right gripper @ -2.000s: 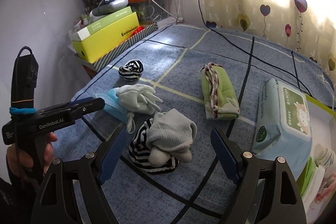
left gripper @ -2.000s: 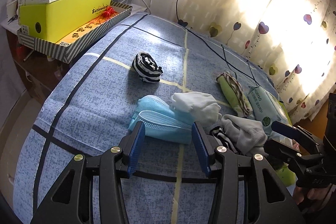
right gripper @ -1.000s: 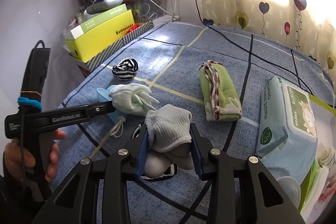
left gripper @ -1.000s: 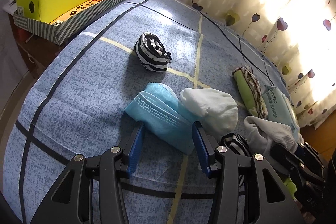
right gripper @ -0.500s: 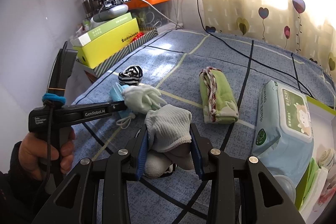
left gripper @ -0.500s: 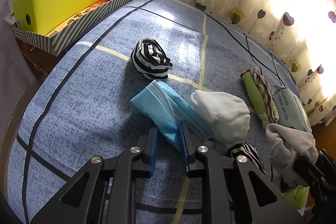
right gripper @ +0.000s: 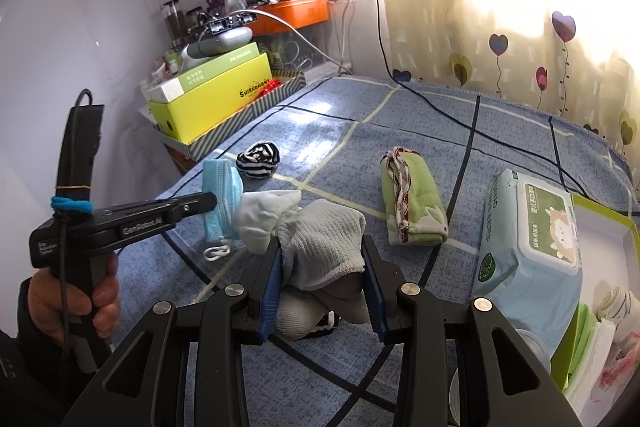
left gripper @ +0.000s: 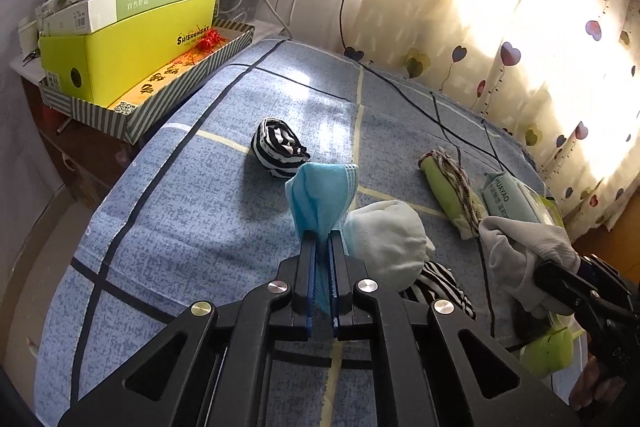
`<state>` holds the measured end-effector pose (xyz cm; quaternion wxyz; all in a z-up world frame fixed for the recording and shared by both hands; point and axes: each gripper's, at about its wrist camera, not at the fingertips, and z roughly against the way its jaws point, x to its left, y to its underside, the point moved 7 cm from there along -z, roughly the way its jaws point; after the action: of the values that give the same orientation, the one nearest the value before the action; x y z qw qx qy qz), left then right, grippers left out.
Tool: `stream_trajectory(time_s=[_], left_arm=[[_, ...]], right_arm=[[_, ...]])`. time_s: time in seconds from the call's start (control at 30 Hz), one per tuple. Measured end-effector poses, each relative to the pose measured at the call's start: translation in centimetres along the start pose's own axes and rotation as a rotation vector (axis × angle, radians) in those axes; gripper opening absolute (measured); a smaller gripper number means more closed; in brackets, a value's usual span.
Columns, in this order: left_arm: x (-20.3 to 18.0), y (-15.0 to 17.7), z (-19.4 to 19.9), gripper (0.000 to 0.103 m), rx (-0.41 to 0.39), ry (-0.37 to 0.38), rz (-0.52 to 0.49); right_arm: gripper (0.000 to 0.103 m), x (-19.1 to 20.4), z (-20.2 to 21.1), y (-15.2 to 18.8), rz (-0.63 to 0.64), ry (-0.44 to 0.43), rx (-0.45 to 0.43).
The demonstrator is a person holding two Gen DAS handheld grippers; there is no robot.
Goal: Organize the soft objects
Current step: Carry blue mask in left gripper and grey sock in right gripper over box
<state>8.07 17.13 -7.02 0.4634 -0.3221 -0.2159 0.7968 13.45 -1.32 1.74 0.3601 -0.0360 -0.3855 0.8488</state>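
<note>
the left gripper [left gripper: 322, 247] is pinched tight on a pale blue pleated paper face mask [left gripper: 322, 197], which stands up crumpled from between the pads just above the blue checked bedspread [left gripper: 192, 211]. in the right wrist view the mask's white elastic ear loop [right gripper: 217, 250] dangles down beneath it. the right gripper [right gripper: 322, 269] is clamped on a grey ribbed knit sock [right gripper: 320, 247], squeezing it into a thick wad raised over a black-and-white striped sock [right gripper: 326, 323] lying on the bed.

both pieces look very light and wholly limp, so they should sag and swing rather than keep any shape. the mask is thin and a little slick; a hold near the middle of the pleats seems safer than one at an edge, and the loose loop could snag on the white cotton sock [left gripper: 386, 241] just beside it. the grey sock is springy and bulky, so a grip across its folded middle should hold well. nearby rest a rolled striped sock [left gripper: 278, 147], a light green rolled cloth with braided trim [right gripper: 412, 205] and a pack of wet wipes [right gripper: 528, 243].
</note>
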Motion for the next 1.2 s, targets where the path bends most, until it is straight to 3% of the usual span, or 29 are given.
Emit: stream_trajectory(time_s=[0.37, 1.2], left_arm=[[-1.4, 0.6, 3.3, 0.005, -0.026, 0.044, -0.063], [-11.0, 1.1, 6.3, 0.005, -0.078, 0.16, -0.229]], right_arm=[[0.035, 0.3, 1.1, 0.2, 0.003, -0.003, -0.02], [0.035, -3.2, 7.7, 1.6, -0.063, 0.053, -0.142]])
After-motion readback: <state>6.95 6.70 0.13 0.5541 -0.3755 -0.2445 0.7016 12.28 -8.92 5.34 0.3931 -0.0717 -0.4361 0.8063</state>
